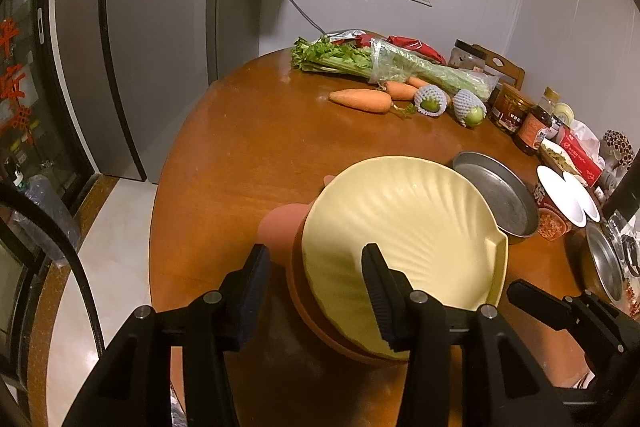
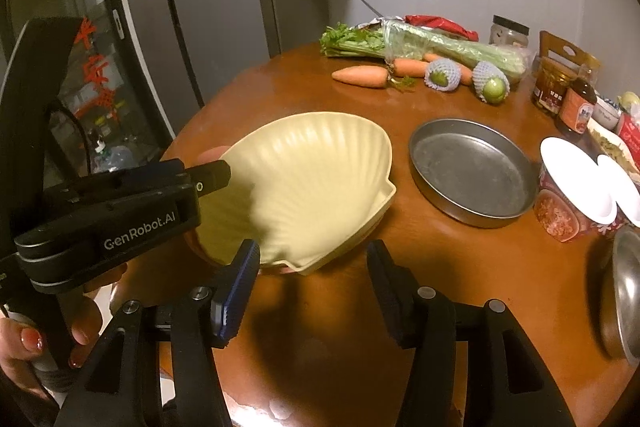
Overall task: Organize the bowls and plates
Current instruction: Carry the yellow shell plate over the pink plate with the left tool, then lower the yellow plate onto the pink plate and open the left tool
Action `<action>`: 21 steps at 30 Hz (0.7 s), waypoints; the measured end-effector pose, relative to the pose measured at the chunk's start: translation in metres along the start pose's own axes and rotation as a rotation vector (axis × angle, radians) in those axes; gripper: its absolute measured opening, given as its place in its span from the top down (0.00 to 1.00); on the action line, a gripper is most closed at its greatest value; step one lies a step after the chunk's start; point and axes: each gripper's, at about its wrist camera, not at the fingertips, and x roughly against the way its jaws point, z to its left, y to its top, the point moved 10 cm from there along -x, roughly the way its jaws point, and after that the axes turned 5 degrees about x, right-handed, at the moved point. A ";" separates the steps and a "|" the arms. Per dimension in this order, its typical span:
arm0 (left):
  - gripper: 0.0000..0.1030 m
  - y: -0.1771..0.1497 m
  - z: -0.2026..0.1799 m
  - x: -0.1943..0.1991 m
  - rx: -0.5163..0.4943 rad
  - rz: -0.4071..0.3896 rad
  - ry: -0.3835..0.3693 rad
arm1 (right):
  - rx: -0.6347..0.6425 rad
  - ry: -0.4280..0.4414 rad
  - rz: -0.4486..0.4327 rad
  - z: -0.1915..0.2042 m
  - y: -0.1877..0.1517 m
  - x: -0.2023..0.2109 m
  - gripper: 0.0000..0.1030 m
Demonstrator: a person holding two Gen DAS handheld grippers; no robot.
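Observation:
A cream shell-shaped plate (image 1: 400, 231) rests on an orange plate (image 1: 320, 319) on the round wooden table (image 1: 248, 147). My left gripper (image 1: 316, 267) is open, its jaws straddling the near left rim of the stack. In the right wrist view the shell plate (image 2: 304, 187) sits left of centre. My right gripper (image 2: 312, 259) is open and empty, just in front of the plate's near rim. A grey metal pan (image 2: 472, 171) stands to the right of the plates; it also shows in the left wrist view (image 1: 496, 195).
Carrots (image 1: 360, 99), celery (image 1: 360, 61) and two netted green fruits (image 1: 430, 101) lie at the table's far side. Jars, bottles and a noodle cup (image 2: 560, 195) crowd the right edge. A steel bowl (image 2: 626, 291) sits near right. A fridge (image 1: 120, 47) stands at left.

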 end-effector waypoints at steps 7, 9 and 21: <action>0.53 -0.002 -0.007 0.009 -0.014 -0.013 -0.004 | -0.026 -0.009 -0.019 -0.008 0.002 0.010 0.44; 0.52 -0.002 -0.009 0.013 -0.018 -0.021 -0.001 | -0.033 -0.011 -0.033 -0.010 0.004 0.015 0.44; 0.50 0.001 -0.035 0.040 -0.064 -0.063 -0.015 | -0.070 -0.047 -0.109 -0.026 0.013 0.046 0.44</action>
